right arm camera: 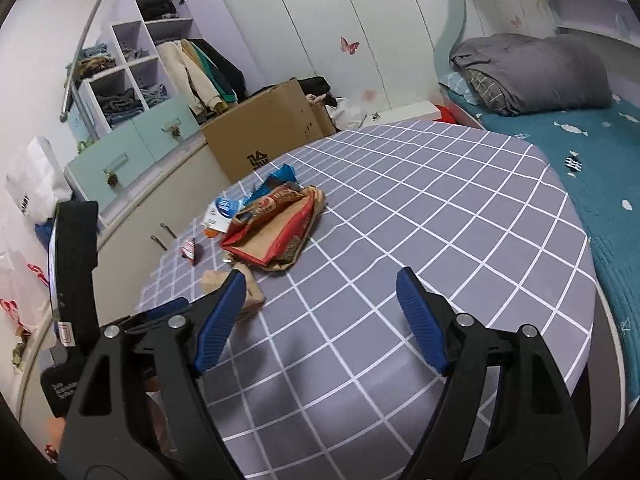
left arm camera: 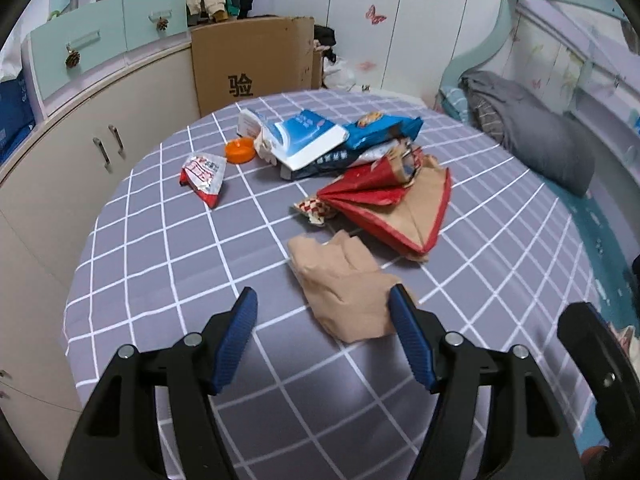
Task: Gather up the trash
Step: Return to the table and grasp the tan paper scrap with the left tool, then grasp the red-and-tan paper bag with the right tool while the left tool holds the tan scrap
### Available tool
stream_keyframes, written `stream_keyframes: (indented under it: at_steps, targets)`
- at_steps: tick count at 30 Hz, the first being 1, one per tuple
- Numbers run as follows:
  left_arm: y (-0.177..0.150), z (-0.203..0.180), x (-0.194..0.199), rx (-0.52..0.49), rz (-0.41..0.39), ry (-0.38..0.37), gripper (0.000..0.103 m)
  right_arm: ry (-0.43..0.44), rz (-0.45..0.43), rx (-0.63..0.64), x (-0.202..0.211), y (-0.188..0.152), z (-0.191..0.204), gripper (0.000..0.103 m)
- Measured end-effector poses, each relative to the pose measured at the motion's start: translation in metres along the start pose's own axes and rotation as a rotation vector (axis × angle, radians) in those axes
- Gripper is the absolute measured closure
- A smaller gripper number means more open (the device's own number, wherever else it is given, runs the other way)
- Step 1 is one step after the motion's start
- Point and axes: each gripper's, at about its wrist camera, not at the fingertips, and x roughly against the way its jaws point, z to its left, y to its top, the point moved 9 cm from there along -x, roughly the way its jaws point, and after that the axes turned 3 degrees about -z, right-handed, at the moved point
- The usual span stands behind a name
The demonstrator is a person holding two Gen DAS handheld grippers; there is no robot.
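i've got both tools hovering over the table (left arm camera: 160,264) with its grey checked cloth, and neither is carrying anything: the left gripper (left arm camera: 323,300) has its jaws standing apart, the right gripper (right arm camera: 320,286) likewise, nothing between the pads of either. the trash sits in a loose heap toward the far side: a red and brown paper bag (left arm camera: 404,204), a blue and white packet (left arm camera: 304,136) lying over a darker blue wrapper (left arm camera: 384,128), an orange cap (left arm camera: 239,150) beside them, and a small red and white wrapper (left arm camera: 204,178) off on its own. nearest me is a crumpled tan paper (left arm camera: 344,284), just ahead of the left tool's fingers. my worry is the cloth: if i come down too steeply i may pinch fabric with the paper and drag the heap. the flat wrappers may also slide away instead of lifting, and the cap looks apt to roll off the edge if nudged.
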Motion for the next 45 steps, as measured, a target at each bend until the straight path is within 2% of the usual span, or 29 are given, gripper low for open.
stream_keyframes:
  at_steps: [6, 9, 11, 13, 14, 19, 27, 33, 39, 45]
  targets:
    - [-0.003, 0.002, -0.007, -0.006, 0.016, 0.013, 0.036, 0.007, 0.033, -0.013, -0.007, -0.006, -0.003, 0.025]
    - [-0.002, 0.001, -0.007, -0.014, 0.016, 0.013, 0.043, 0.012, 0.04, -0.022, -0.007, -0.007, -0.002, 0.025]
    - [-0.001, -0.001, -0.006, -0.015, 0.01, 0.011, 0.059, 0.014, 0.039, -0.021, -0.007, -0.007, -0.002, 0.025]
    - [0.0, 0.0, -0.005, -0.008, 0.006, 0.014, 0.096, 0.014, 0.035, -0.02, -0.006, -0.007, -0.001, 0.025]
    - [0.0, 0.0, -0.004, 0.002, 0.006, -0.01, 0.099, 0.016, 0.03, -0.019, -0.004, -0.006, 0.0, 0.025]
    - [0.001, 0.009, 0.011, 0.022, -0.032, -0.043, 0.099, 0.024, 0.022, -0.015, -0.005, -0.002, 0.006, 0.023]
    - [0.021, 0.046, 0.046, 0.045, -0.151, -0.023, 0.099, 0.067, 0.019, 0.002, -0.011, 0.001, 0.027, 0.023]
    - [0.027, 0.082, 0.046, 0.106, -0.152, 0.001, 0.099, 0.114, 0.032, 0.004, -0.023, 0.006, 0.044, 0.023]
    - [0.03, 0.102, 0.041, 0.134, -0.154, 0.023, 0.099, 0.143, 0.055, -0.014, -0.039, 0.013, 0.055, 0.023]
    - [0.032, 0.113, 0.037, 0.153, -0.153, 0.02, 0.099, 0.124, 0.047, -0.005, -0.056, 0.023, 0.063, 0.024]
